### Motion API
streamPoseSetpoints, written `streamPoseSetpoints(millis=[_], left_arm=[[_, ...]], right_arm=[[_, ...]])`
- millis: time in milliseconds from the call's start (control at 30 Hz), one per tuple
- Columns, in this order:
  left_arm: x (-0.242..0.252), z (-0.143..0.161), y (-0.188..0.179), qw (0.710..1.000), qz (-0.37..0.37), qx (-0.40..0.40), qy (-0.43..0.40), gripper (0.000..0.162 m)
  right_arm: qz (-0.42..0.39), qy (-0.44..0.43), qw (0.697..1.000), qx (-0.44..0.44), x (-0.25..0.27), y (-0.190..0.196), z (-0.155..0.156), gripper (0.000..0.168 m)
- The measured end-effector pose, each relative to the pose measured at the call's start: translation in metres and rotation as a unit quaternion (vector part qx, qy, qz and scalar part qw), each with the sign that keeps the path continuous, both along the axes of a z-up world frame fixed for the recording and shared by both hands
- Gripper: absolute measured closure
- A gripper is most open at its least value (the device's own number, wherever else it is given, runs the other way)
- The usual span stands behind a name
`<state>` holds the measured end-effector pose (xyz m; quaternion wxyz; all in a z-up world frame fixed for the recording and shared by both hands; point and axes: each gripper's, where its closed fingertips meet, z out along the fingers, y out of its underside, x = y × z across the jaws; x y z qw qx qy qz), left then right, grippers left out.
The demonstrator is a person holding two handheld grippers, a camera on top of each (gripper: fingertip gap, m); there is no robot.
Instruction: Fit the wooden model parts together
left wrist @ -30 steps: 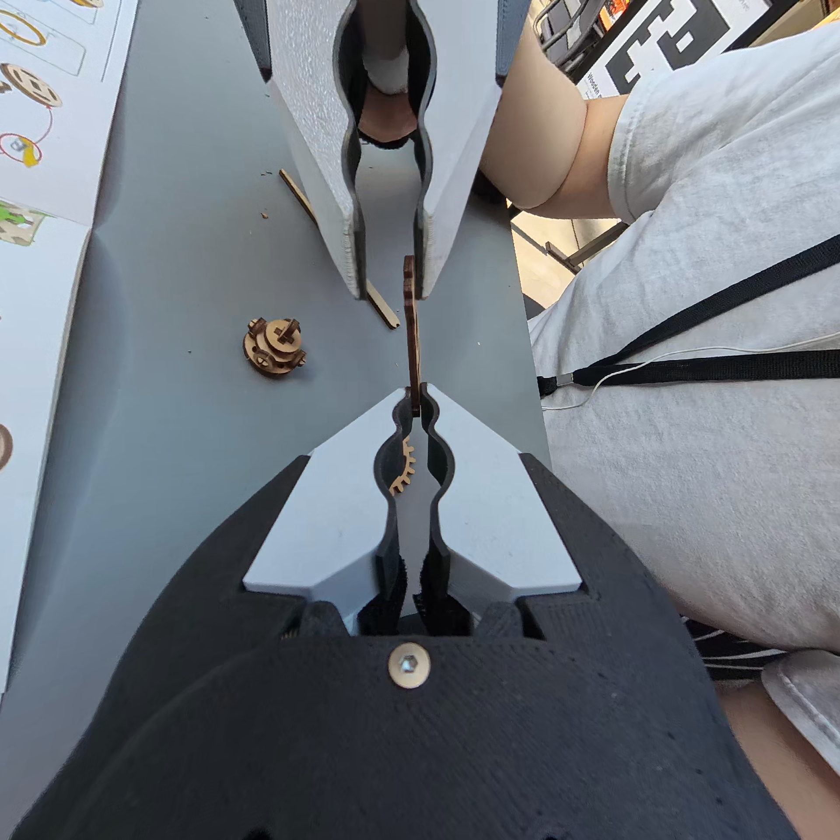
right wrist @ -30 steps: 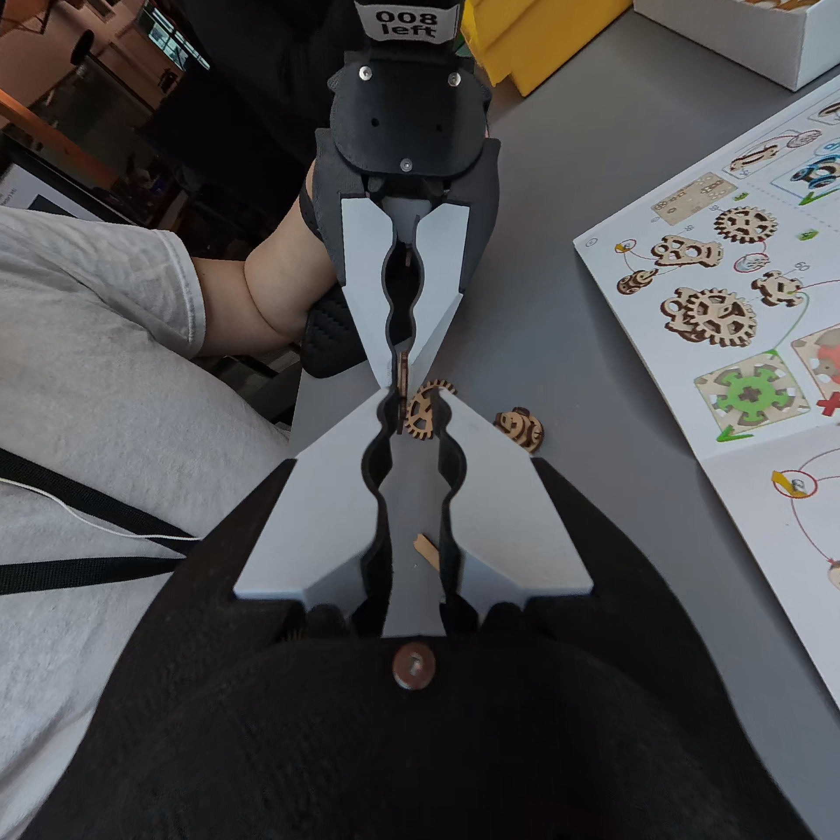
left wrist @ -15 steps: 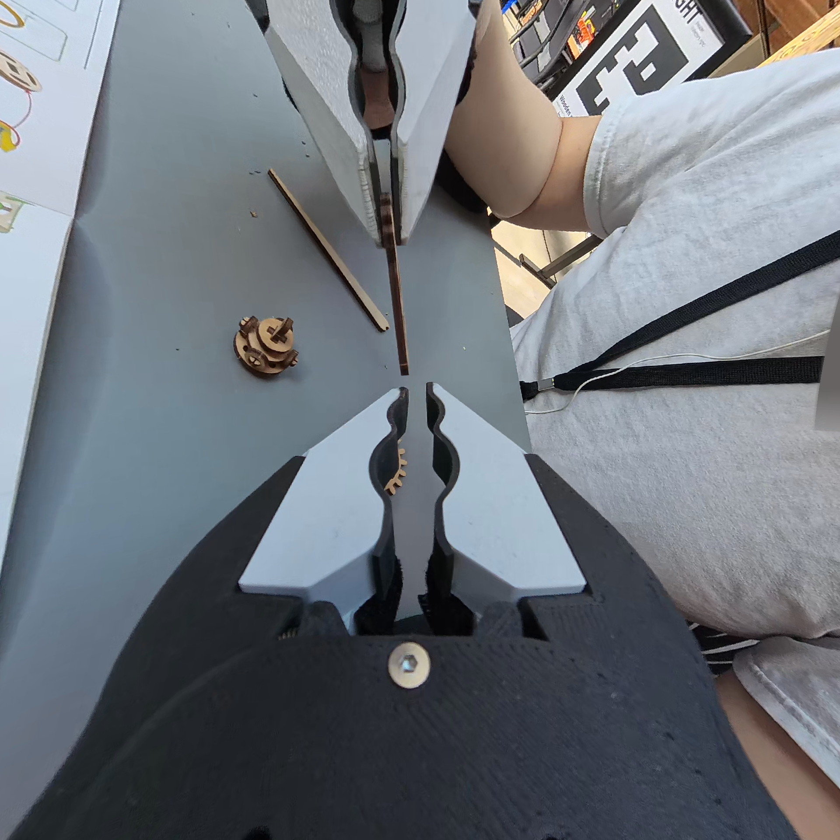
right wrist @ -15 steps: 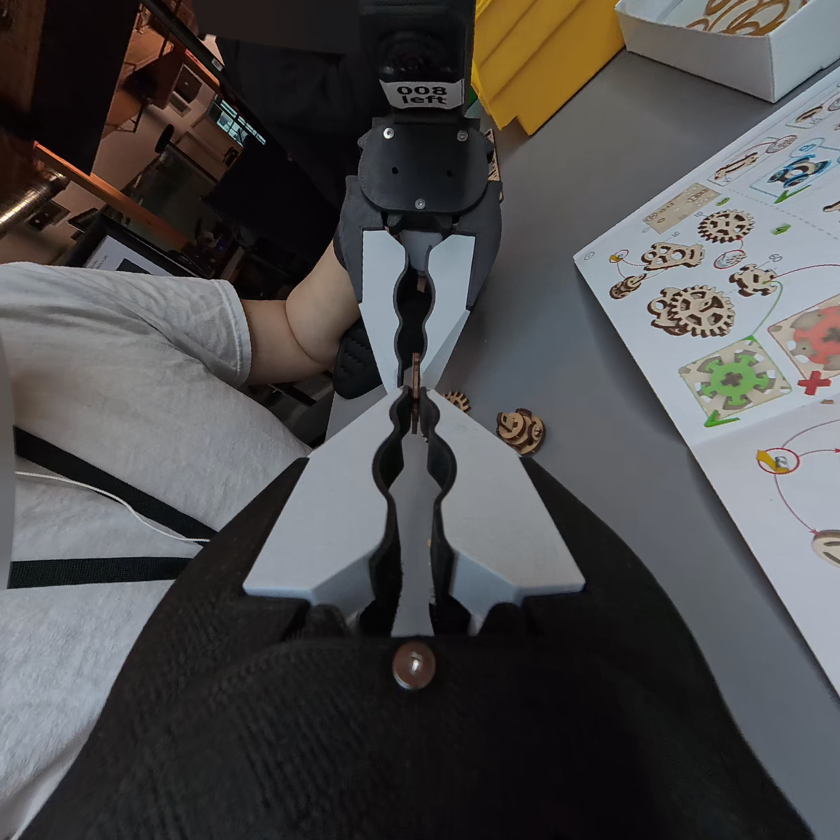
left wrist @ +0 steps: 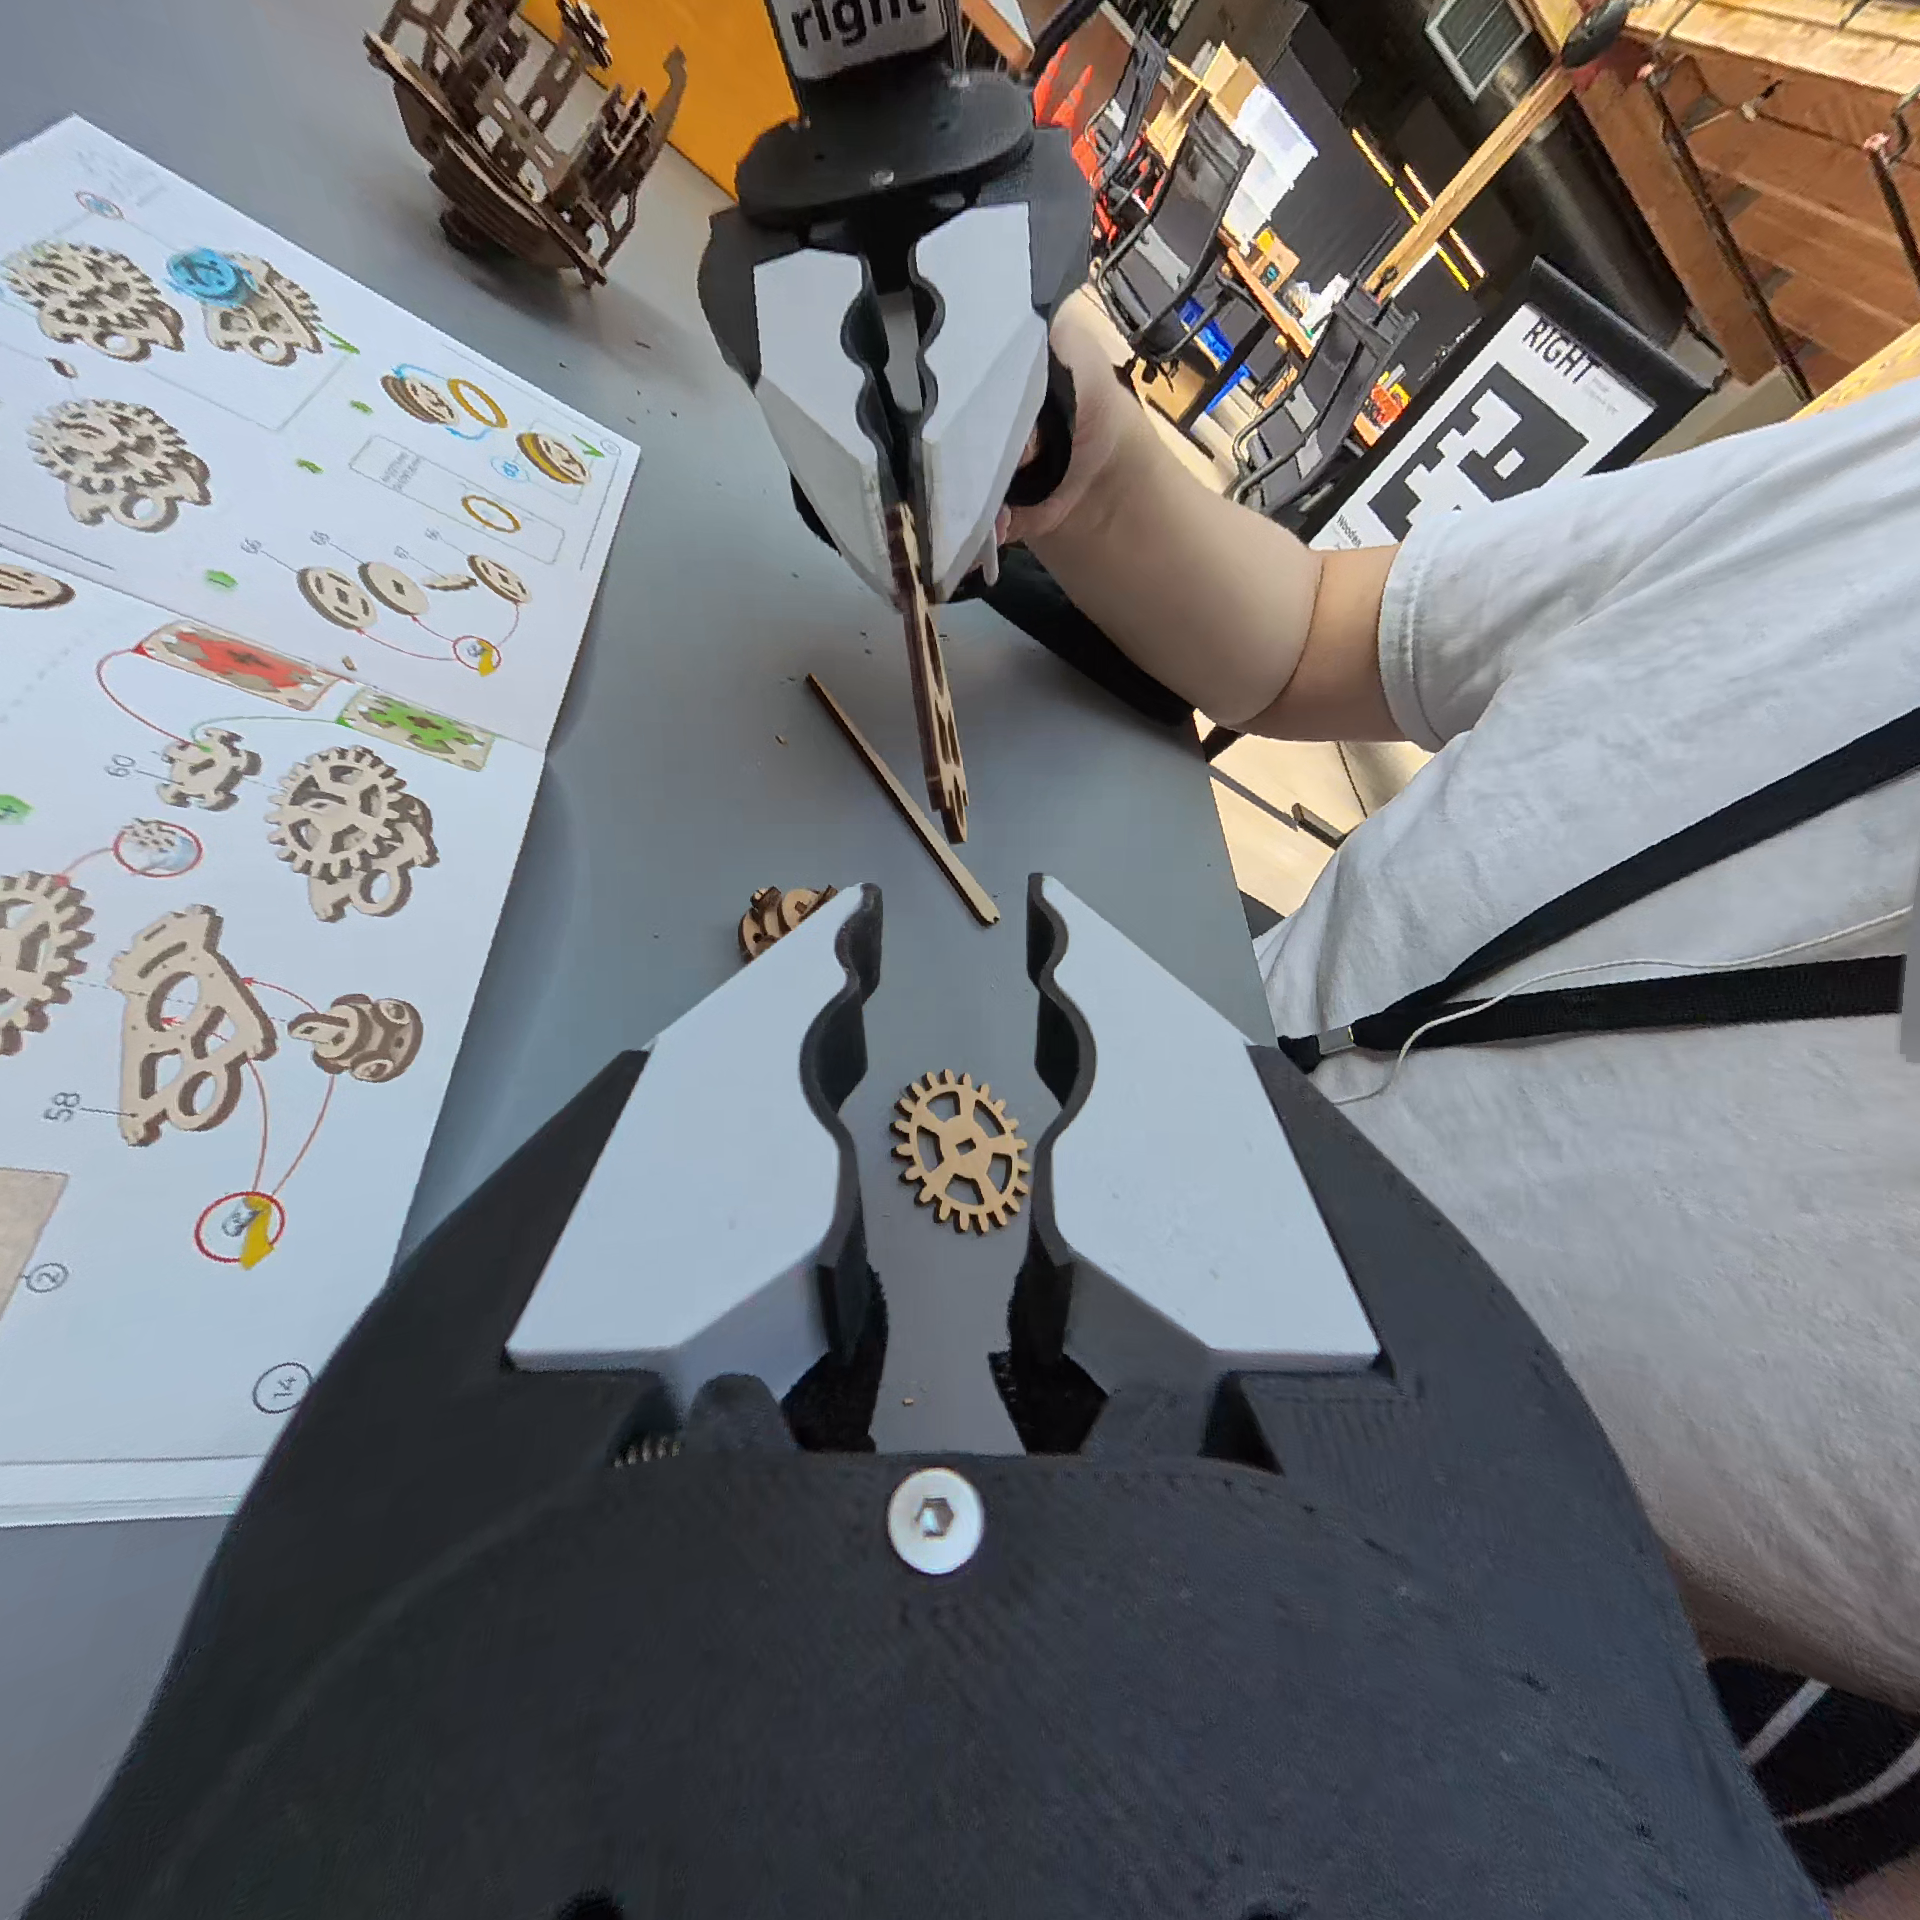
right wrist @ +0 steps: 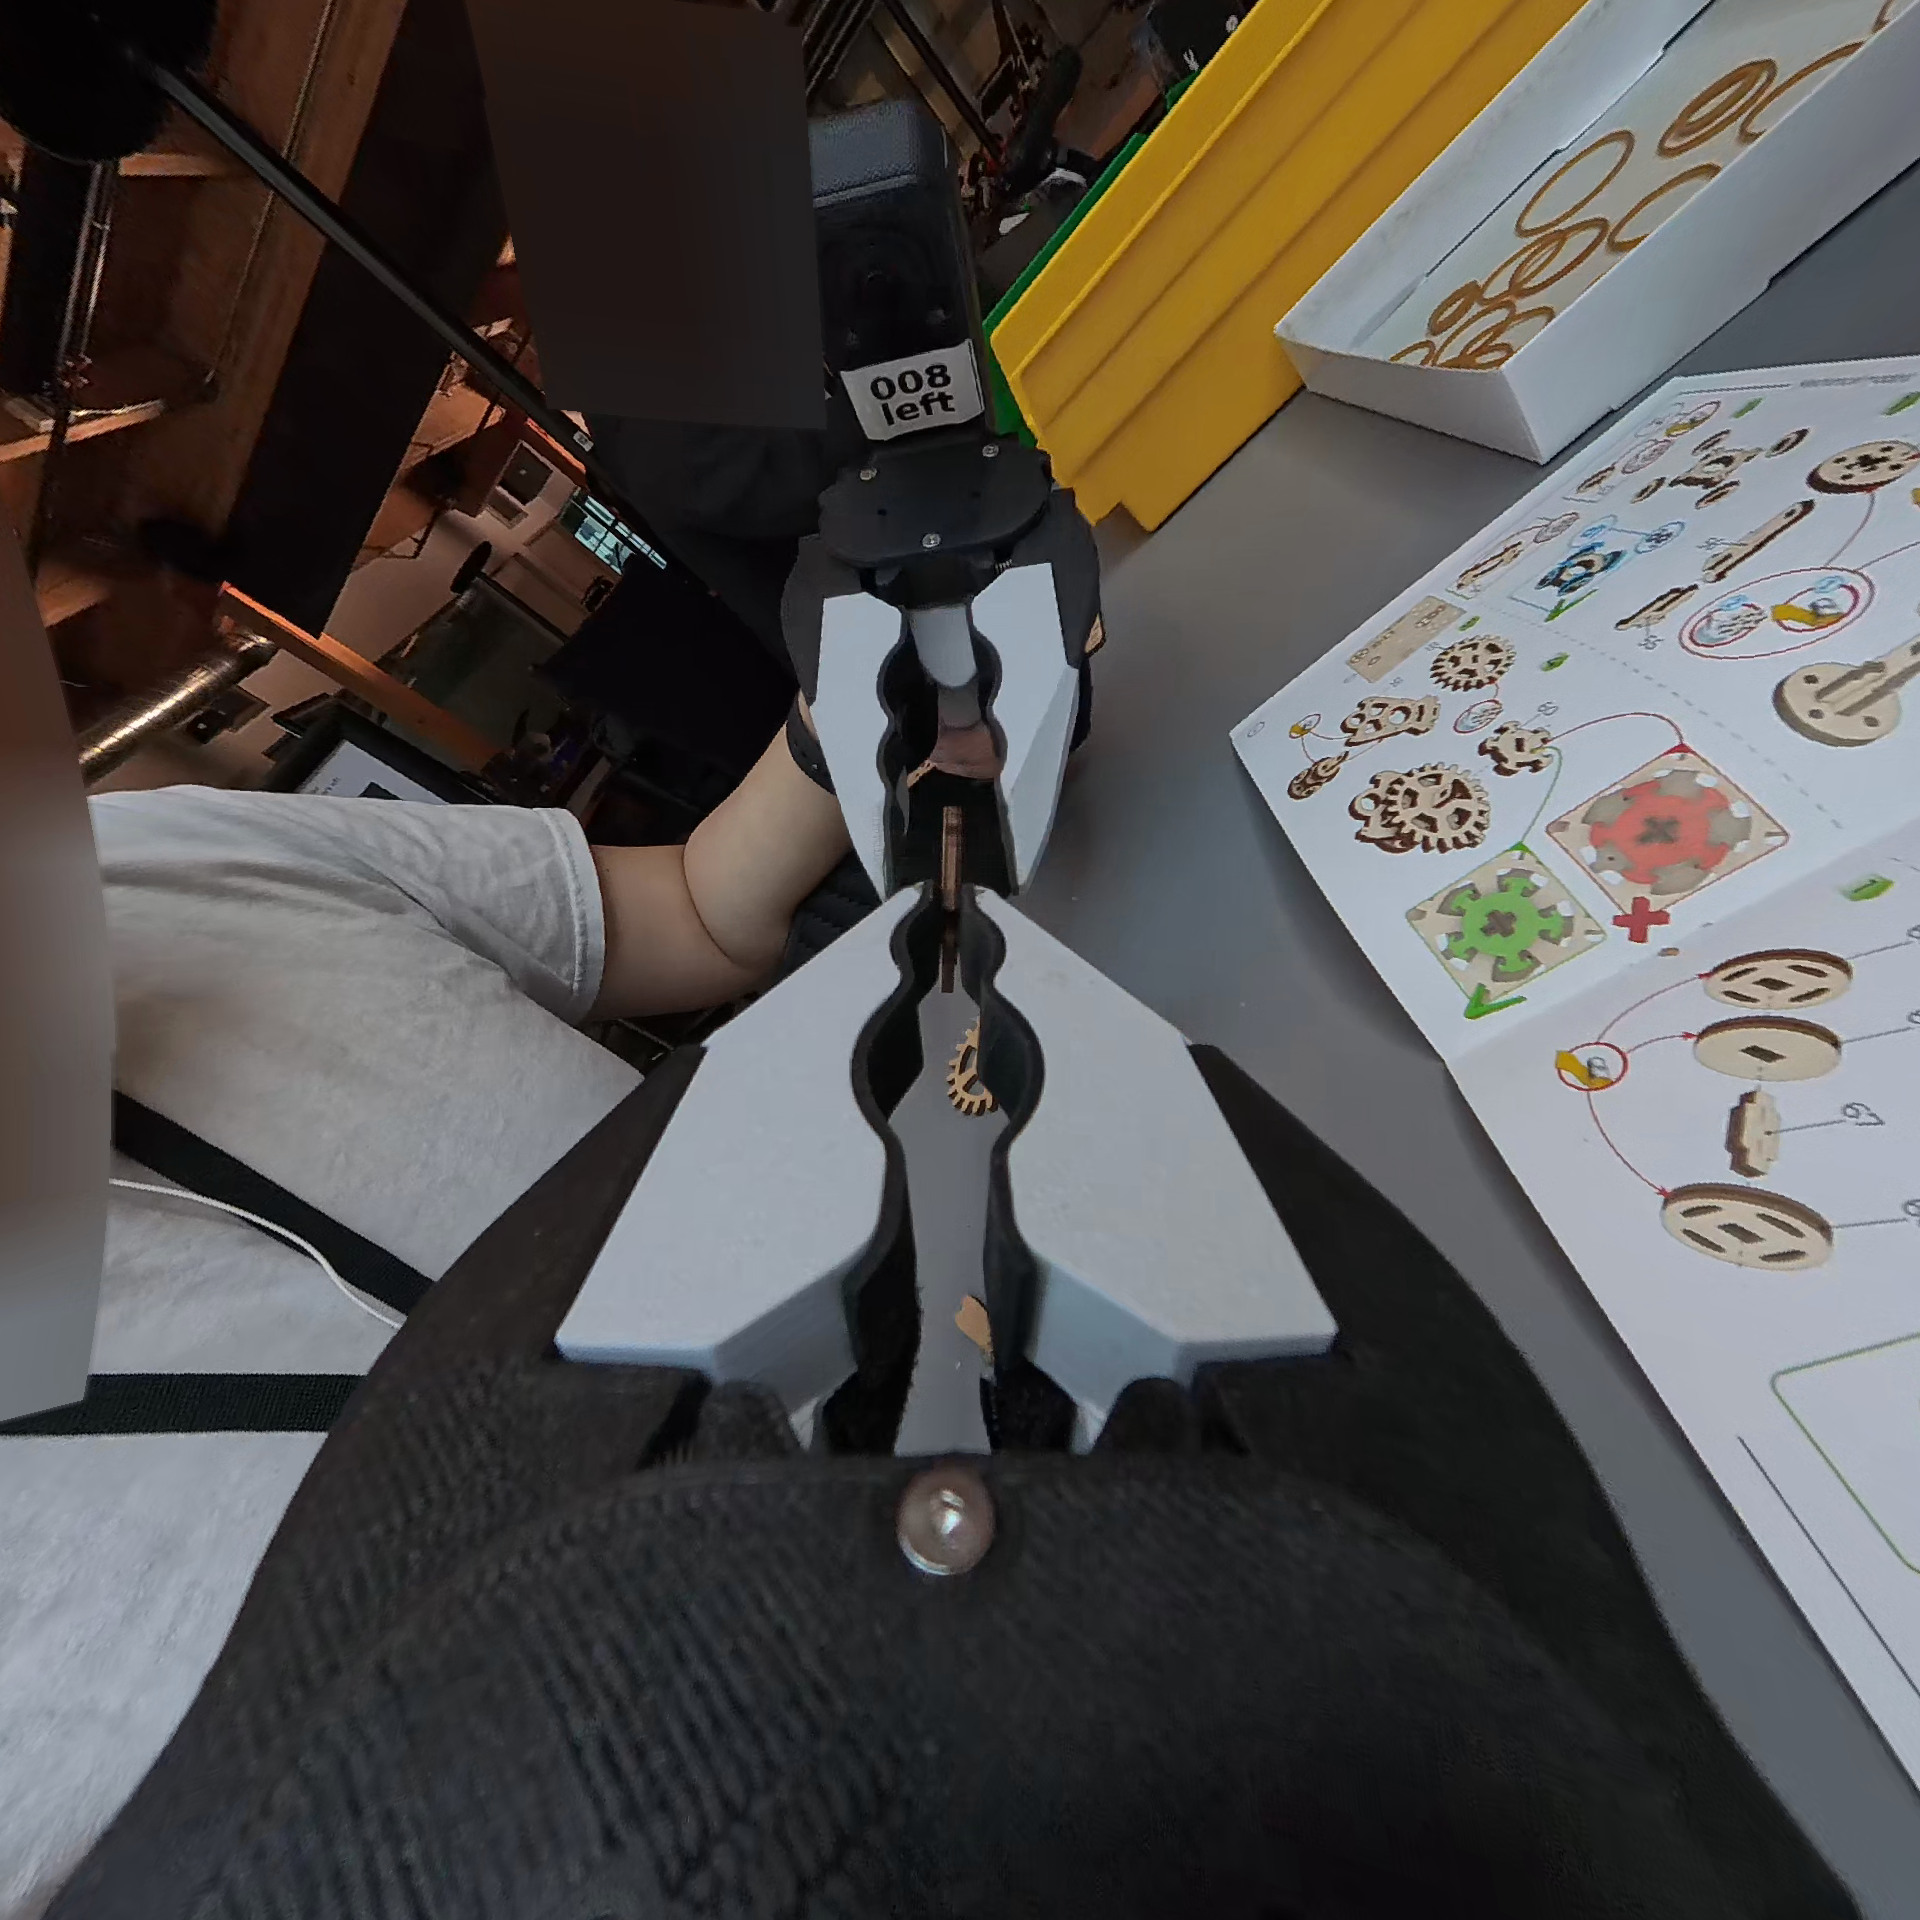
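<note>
My right gripper (right wrist: 948,906) is shut on a flat wooden plate (right wrist: 948,844), seen edge-on. In the left wrist view the right gripper (left wrist: 914,566) holds the plate (left wrist: 935,707) pointing down toward the grey table (left wrist: 675,644). My left gripper (left wrist: 954,902) is open and empty, a short way back from the plate's lower end. A small pale wooden gear (left wrist: 961,1150) lies flat on the table between the left gripper's fingers; it also shows in the right wrist view (right wrist: 971,1070). The left gripper (right wrist: 951,868) faces my right one.
A thin wooden stick (left wrist: 899,795) and a small wooden sub-assembly (left wrist: 774,916) lie by the left fingertips. An instruction sheet (left wrist: 260,623) covers the table's left. A part-built wooden model (left wrist: 520,125) stands far off. Yellow bins (right wrist: 1195,312) and a white parts box (right wrist: 1455,343) sit beyond. A person's torso (left wrist: 1610,1143) borders the table edge. The grippers' ends are close to 5 centimeters from one another. The small pale wooden gear (left wrist: 961,1150) sits 8 centimeters or so from the ends of my left fingers.
The left gripper let go of the wooden plate, opened wide and drew back. The right gripper closed on the plate's other end and now holds it alone, raised and tilted.
</note>
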<state>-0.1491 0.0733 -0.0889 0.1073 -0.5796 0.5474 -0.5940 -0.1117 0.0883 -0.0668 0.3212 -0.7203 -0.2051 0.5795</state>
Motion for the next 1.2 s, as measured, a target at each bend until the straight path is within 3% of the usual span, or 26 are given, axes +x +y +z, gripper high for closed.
streamPoseSetpoints(millis=[67,200,400,567,933,1000,1200], left_arm=[[0.002,0.005,0.002,1.0,0.008,-0.011,-0.012,0.132],[0.001,0.004,-0.007,0.999,-0.015,-0.04,-0.006,0.148],[0.001,-0.004,-0.017,0.998,-0.04,-0.054,0.02,0.143],[0.0,-0.002,-0.018,0.997,-0.043,-0.062,0.017,0.161],[-0.001,-0.007,-0.019,0.995,-0.044,-0.081,0.039,0.162],[-0.001,-0.007,-0.018,0.995,-0.042,-0.083,0.038,0.162],[-0.002,-0.01,-0.021,0.995,-0.049,-0.075,0.045,0.162]], right_arm=[[0.007,-0.006,1.0,0.0,-0.005,-0.002,-0.004,0.167],[0.018,-0.009,1.0,-0.003,-0.013,-0.005,-0.009,0.167],[0.031,-0.015,0.999,-0.004,-0.02,-0.008,-0.014,0.167],[0.039,0.014,0.999,-0.011,-0.02,-0.01,-0.008,0.167],[0.054,0.023,0.998,-0.005,-0.019,-0.011,-0.009,0.159],[0.05,0.026,0.998,-0.006,-0.016,-0.01,-0.008,0.167],[0.058,0.02,0.998,0.003,-0.018,-0.013,-0.007,0.166]])
